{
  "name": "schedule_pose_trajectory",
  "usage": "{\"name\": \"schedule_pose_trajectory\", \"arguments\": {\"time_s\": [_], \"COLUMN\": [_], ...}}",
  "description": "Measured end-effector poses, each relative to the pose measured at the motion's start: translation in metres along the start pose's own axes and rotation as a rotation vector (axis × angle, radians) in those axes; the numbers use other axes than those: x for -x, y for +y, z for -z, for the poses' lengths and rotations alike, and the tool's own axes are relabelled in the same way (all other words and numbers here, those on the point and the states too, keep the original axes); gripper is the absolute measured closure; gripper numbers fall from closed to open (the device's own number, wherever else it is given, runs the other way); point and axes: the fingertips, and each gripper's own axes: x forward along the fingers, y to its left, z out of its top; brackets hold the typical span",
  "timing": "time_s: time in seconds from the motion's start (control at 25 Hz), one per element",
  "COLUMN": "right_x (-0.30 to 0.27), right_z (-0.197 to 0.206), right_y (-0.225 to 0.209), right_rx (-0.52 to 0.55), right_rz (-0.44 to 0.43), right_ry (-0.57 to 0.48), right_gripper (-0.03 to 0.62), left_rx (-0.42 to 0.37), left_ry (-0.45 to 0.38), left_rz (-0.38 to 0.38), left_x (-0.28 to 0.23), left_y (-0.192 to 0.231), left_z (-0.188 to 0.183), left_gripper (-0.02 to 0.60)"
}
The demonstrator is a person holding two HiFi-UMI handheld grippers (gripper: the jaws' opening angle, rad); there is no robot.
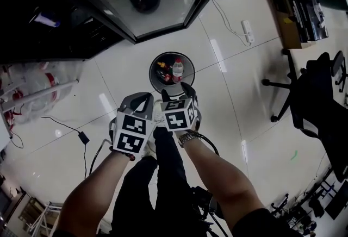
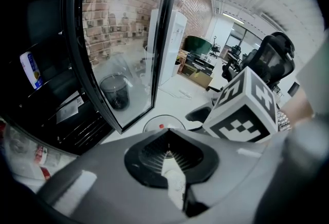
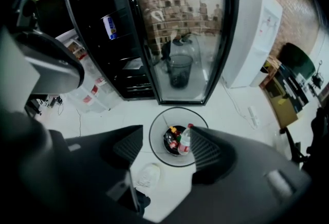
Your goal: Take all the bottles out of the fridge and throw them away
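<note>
The big black fridge (image 1: 54, 13) stood with its glass door (image 1: 157, 7) open. A round bin (image 1: 151, 74) sat near the door. The right gripper (image 3: 165, 148) hung over the bin, jaws wide and empty. The left gripper (image 2: 167, 142) was pinched together, holding nothing. A clear bottle (image 1: 177, 69) with a red cap sat in the bin.

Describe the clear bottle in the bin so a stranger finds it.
On the white floor, by the glass fridge door, stands a round bin. The clear bottle sits inside at the head view's right, red-capped; the litter beside it is dark.
</note>
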Motion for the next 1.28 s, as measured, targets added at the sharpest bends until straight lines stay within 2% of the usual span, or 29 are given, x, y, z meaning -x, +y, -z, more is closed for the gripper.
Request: {"name": "schedule_pose_trajectory", "arguments": {"time_s": [0.28,0.64,1.28], "right_x": [0.028,0.074,0.142], "right_z": [-0.014,-0.059,-0.175], "right_y": [0.008,0.032,0.115], "right_rx": [0.038,0.09,0.289], "right_rz": [-0.008,-0.036,-0.156], "right_ry": [-0.032,-0.103,-0.243], "right_gripper": [0.307,0.307,0.316], "left_rx": [0.005,0.03,0.156], "left_ry": [-0.024,-0.079,-0.216], "left_rz": [-0.036,-0.107,-0.329], "left_x": [0.025,0.079,0.202], "left_y": [-0.001,0.014,0.085], "left_z": [-0.014,-0.038,-0.072], "left_gripper": [0.578,0.578,0.578]}}
